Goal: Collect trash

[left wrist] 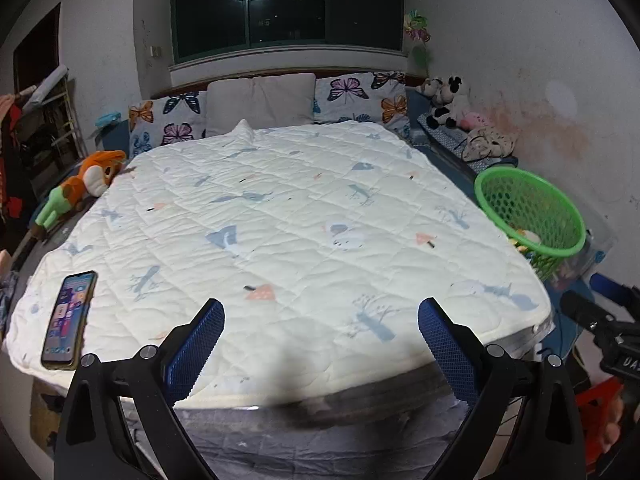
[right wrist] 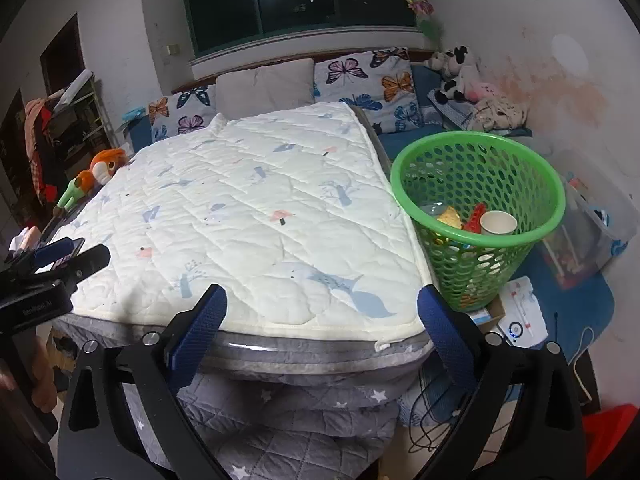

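Both sets of tongs are spread wide with nothing between them: the left tongs at the bottom of the left wrist view, the right tongs at the bottom of the right wrist view, over the foot of the quilted bed. The trash sits in the green basket at center right of the right view, just beside the mattress, with a paper cup and bright scraps inside. A phone lies screen-up at lower left in the left view.

One green basket stands right of the right tongs, with one paper cup showing among the scraps inside. One phone lies left of the left tongs. Beyond both, three pillows: two butterfly-printed, one plain grey pillow. One orange plush toy sits far left.
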`<action>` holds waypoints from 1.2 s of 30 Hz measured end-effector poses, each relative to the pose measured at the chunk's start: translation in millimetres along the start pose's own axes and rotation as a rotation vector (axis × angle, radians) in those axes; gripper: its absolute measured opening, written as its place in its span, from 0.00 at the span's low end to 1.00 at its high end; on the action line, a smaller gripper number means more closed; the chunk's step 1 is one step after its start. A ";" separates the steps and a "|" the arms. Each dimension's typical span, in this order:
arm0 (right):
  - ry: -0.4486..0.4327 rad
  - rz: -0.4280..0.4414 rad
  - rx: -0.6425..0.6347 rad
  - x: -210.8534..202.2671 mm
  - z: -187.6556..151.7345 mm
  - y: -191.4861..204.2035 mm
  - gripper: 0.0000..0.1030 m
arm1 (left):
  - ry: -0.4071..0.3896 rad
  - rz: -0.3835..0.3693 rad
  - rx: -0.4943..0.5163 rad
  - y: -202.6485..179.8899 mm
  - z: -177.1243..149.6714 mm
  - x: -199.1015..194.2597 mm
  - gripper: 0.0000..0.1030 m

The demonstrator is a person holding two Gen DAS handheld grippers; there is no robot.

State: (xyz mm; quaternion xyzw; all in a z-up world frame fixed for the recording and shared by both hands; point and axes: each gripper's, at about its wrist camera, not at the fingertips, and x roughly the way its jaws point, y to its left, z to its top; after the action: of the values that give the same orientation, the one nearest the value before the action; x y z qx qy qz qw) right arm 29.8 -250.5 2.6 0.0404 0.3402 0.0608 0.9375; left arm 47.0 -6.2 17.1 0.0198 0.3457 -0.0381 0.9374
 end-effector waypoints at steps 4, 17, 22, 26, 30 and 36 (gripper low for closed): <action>-0.003 0.001 -0.008 -2.6 -2.1 4.8 0.94 | 0.000 0.000 -0.004 2.0 -6.5 -5.2 0.91; 0.000 0.000 -0.018 -4.8 -7.8 9.5 0.94 | -0.010 0.015 -0.022 8.6 -14.9 -14.5 0.91; -0.002 0.006 -0.021 -3.9 -9.4 11.9 0.94 | -0.015 0.019 -0.028 8.9 -15.6 -15.5 0.91; 0.000 0.012 -0.024 -2.7 -10.2 13.6 0.94 | -0.025 0.027 -0.028 8.4 -16.3 -18.7 0.91; 0.004 0.014 -0.032 -1.6 -11.1 15.4 0.95 | -0.033 0.034 -0.031 8.4 -17.6 -21.3 0.91; 0.001 0.015 -0.037 -3.0 -11.5 16.0 0.95 | -0.038 0.037 -0.037 10.3 -19.6 -23.2 0.91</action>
State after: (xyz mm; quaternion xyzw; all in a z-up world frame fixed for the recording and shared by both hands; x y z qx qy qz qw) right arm 18.8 -234.7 -2.5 0.0256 0.3394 0.0739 0.9374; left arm 17.7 6.7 17.3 0.0083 0.3278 -0.0147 0.9446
